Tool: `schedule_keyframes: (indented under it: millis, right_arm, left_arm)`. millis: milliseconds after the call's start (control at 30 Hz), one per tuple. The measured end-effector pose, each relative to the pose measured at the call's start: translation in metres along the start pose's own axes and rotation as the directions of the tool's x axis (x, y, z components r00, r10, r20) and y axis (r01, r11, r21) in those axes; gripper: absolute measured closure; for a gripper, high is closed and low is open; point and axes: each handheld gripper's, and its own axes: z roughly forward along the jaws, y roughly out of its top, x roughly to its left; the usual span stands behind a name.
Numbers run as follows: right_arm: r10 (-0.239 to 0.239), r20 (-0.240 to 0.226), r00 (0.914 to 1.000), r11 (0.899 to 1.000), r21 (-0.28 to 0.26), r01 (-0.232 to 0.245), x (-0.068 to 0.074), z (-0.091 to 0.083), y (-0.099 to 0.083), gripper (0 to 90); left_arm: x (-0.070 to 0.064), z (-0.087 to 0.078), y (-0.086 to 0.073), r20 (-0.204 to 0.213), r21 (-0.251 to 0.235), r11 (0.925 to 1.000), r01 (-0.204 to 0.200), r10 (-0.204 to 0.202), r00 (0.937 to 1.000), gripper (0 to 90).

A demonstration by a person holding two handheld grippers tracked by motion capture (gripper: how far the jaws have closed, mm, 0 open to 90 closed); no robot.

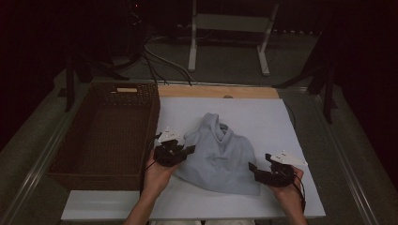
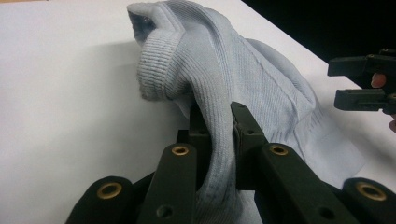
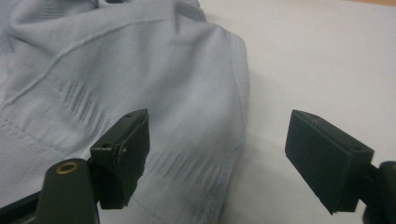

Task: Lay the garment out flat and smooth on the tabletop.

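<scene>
A pale blue knitted garment (image 1: 219,154) lies bunched on the white board (image 1: 263,117), its ribbed collar (image 2: 159,70) raised toward the far side. My left gripper (image 1: 185,151) is shut on a fold of the garment (image 2: 219,135) at its left edge; the fabric is pinched between both jaws. My right gripper (image 1: 256,169) stands open at the garment's near right corner, one jaw over the cloth (image 3: 140,84) and the other over bare board. The right gripper also appears at the edge of the left gripper view (image 2: 359,81), open.
A dark wicker basket (image 1: 61,164) sits to the left of the board, close to my left hand. A strip of bare wood (image 1: 216,91) runs along the board's far edge. Cables and a white stand (image 1: 230,28) lie on the floor beyond.
</scene>
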Motion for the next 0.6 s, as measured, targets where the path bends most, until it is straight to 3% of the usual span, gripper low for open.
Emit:
schedule_keyframes:
  millis: [267, 467, 600]
  right_arm:
    - [0.001, 0.003, 1.0000, 0.999, 0.047, -0.001, -0.001, 0.008, -0.002, 24.0]
    - [0.016, -0.019, 0.9997, 0.996, 0.088, -0.014, -0.003, 0.015, -0.005, 35.5]
    - [0.021, -0.017, 0.9996, 0.994, 0.111, -0.019, -0.002, 0.018, -0.006, 32.2]
  left_arm:
    - [-0.002, -0.002, -0.003, 0.001, 0.007, 1.0000, -0.006, 0.006, 1.0000, 83.2]
    - [-0.004, -0.002, -0.005, 0.003, 0.005, 1.0000, -0.006, 0.006, 1.0000, 83.2]
    - [-0.003, -0.003, -0.006, 0.004, 0.006, 1.0000, -0.008, 0.008, 1.0000, 83.2]
